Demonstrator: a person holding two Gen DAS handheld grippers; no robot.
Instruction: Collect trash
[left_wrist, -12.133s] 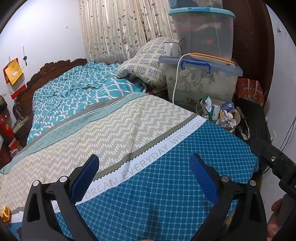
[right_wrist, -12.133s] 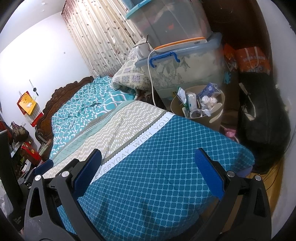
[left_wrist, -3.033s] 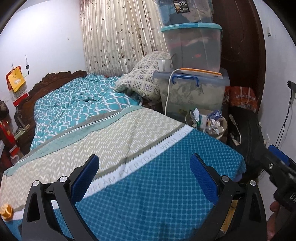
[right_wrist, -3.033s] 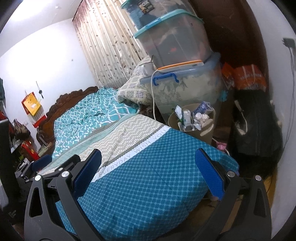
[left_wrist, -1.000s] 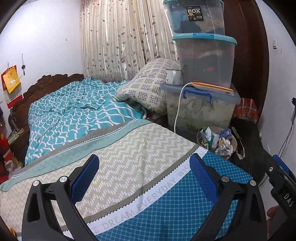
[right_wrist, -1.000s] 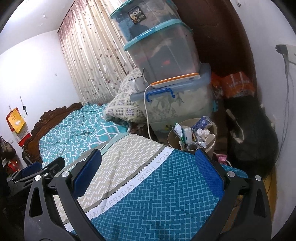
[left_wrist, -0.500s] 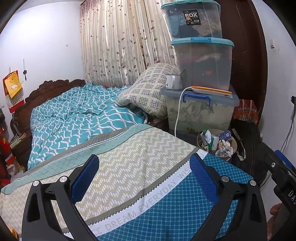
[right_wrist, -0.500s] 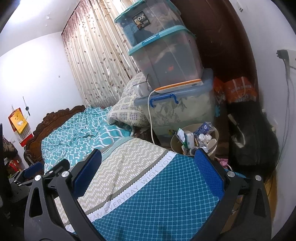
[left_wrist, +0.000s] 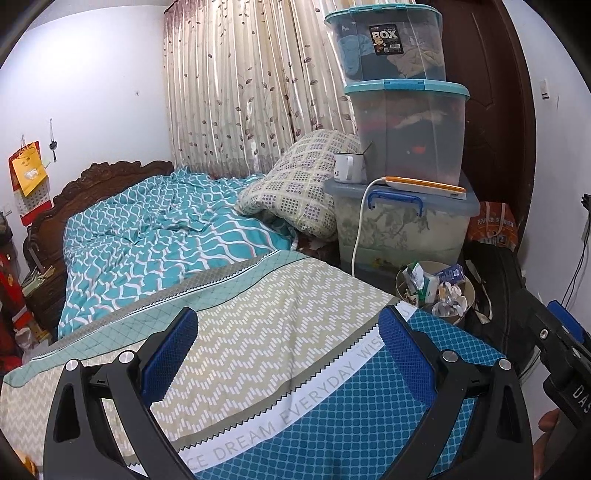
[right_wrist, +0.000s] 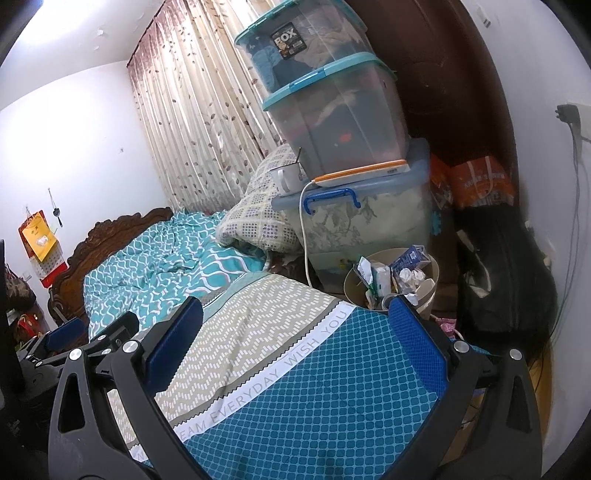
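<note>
Both my claws hang over the foot of the bed, nothing in either. Left claw is spread wide, blue pads well apart w/ only bedspread between them; right claw is likewise wide open & empty, above the blue-check part of the cover. The trash sits in a round tan bin on the floor past the bed's far corner: from the left claw it's ahead & to the right, just beyond the right pad; from the right claw the bin is straight ahead of the right pad, nearly touching it in view. The bin is heaped w/ crumpled paper, cartons & wrappers. Behind it, a stack of 3 clear plastic boxes, a white mug & an orange-edged flat gadget on the lowest lid, a white cable running down from it. Left of the stack is a checked pillow; right of the bin, a black bag on the floor. In the left view the right claw's body shows at the right edge.
</note>
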